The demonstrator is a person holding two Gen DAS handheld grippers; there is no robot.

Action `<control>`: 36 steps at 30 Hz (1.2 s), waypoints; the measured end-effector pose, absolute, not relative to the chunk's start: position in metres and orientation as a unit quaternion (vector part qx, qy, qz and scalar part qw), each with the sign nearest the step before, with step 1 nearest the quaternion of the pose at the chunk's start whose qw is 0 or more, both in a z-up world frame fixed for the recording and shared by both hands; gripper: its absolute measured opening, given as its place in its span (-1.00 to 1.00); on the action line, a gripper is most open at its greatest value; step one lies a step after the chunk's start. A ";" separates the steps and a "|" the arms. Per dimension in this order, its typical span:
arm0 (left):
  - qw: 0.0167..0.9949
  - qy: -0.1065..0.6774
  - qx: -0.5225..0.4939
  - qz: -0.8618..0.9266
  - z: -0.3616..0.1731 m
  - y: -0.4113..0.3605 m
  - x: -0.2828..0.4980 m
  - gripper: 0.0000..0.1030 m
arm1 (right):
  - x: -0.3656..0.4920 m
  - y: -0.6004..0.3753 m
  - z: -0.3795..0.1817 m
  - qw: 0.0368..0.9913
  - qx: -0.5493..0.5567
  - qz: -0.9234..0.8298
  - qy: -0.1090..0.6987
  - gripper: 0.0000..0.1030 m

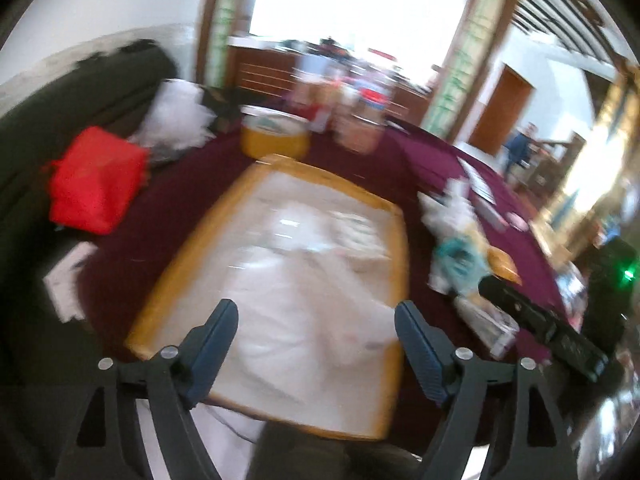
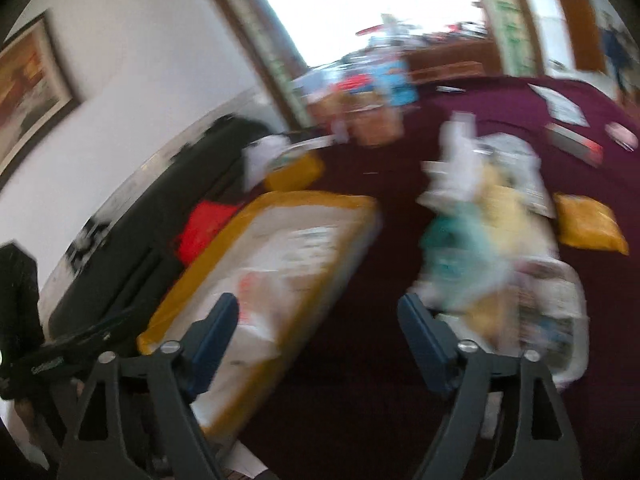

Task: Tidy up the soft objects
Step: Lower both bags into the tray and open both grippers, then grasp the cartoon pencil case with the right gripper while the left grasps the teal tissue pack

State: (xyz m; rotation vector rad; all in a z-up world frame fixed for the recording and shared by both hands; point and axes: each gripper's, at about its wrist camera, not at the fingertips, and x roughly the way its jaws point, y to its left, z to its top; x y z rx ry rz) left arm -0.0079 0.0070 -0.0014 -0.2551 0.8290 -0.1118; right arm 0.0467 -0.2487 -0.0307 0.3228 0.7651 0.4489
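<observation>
A bench (image 1: 360, 160) under a maroon cloth fills both views, and both views are blurred. The largest thing on it is a flat yellow-edged package (image 1: 288, 264) with a pale, clear-wrapped face, lying at the near edge with one end pointing far. A dark sofa (image 1: 60, 120) runs along the left side of the bench, with a red bag (image 1: 96, 184) at the bench's left edge next to it.

To the right of the package, apart from it across a strip of cloth, sits a heap of soft things (image 2: 480, 232) in white, teal and pale yellow; what each piece is cannot be told through the blur. A small yellow pouch (image 2: 592, 224) lies just right of the heap. At the far end of the package stands a round yellow tin (image 1: 276, 136), with jars (image 1: 360, 120) near it on its right.

The left tongs (image 1: 316, 320) stand wide apart over the near end of the package, nothing between the fingers and no pad pressing on it; whether a tip brushes the wrapping I cannot tell. The right tongs (image 2: 318, 316) are spread just as wide and released, one finger over the package's right edge, the other in front of the heap's near side, bare cloth showing between them.
</observation>
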 end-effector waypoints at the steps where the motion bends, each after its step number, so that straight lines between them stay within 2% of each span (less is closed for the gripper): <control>1: 0.903 0.406 -0.123 -0.069 -0.002 -0.002 -0.004 0.65 | 0.045 -0.265 -0.032 0.894 0.163 0.192 0.370 0.70; 9: 0.879 0.443 -0.116 -0.134 -0.010 -0.069 0.023 0.65 | 0.047 -0.344 -0.059 0.882 0.190 0.067 0.427 0.70; 18: 0.854 0.483 -0.123 -0.149 -0.022 -0.099 0.042 0.65 | 0.071 -0.332 -0.085 0.876 0.138 0.037 0.460 0.70; 19: 0.852 0.485 -0.124 -0.153 -0.023 -0.101 0.044 0.65 | 0.072 -0.330 -0.087 0.876 0.138 0.041 0.460 0.69; 21: 0.846 0.492 -0.123 -0.163 -0.024 -0.109 0.054 0.65 | 0.069 -0.329 -0.090 0.878 0.133 0.043 0.459 0.54; 25: 0.822 0.516 -0.128 -0.202 -0.033 -0.132 0.085 0.66 | 0.060 -0.339 -0.089 0.887 0.135 0.042 0.440 0.46; 29: 0.792 0.556 -0.153 -0.202 -0.049 -0.146 0.121 0.66 | 0.056 -0.342 -0.088 0.893 0.151 0.043 0.422 0.43; 36: 0.801 0.551 -0.149 -0.181 -0.056 -0.167 0.157 0.64 | 0.053 -0.346 -0.089 0.895 0.159 0.043 0.414 0.43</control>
